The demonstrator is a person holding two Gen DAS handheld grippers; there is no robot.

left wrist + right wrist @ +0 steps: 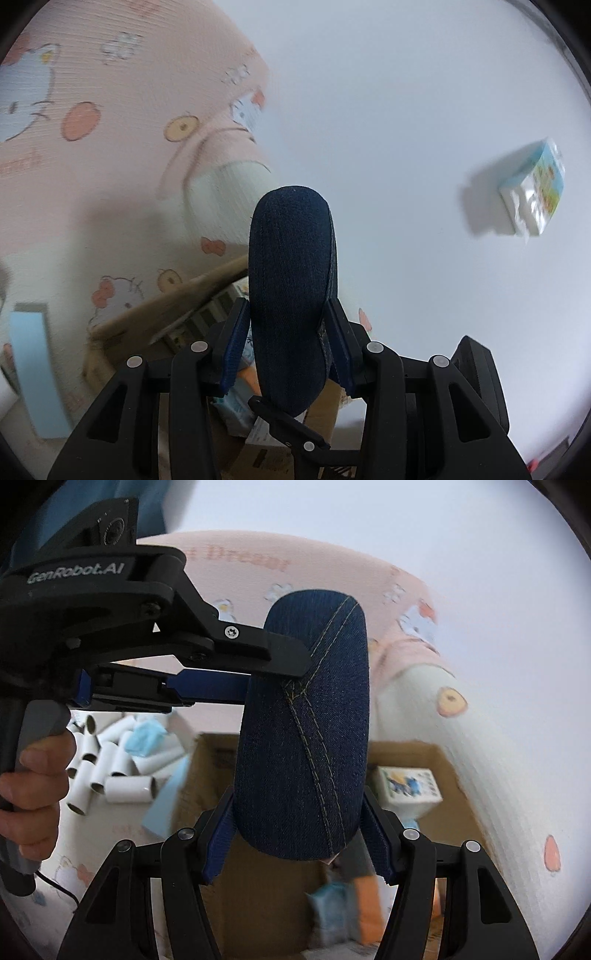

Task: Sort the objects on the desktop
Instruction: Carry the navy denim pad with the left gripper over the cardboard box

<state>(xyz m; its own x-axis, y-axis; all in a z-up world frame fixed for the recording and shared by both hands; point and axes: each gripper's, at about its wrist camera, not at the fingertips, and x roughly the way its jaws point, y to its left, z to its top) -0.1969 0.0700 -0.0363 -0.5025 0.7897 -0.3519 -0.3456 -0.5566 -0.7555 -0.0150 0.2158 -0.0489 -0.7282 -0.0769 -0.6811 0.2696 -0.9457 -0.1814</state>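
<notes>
Holding denim case [303, 720] | cardboard box [207, 775]: tissue packs [408, 786]

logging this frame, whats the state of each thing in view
denim case: shut, held in the air by both grippers
left hand-held gripper: clamped on the case
right hand-held gripper: clamped on the case
cardboard box: open, packets inside
tissue pack: lying on the table, untouched

Soft, even daylight fills both fisheye views. Backgrounds smear with motion blur, especially the tissue pack [533, 188], which casts a shadow leftward. Edges curve and vignette black; the denim case [303, 720] stays sharp.
</notes>
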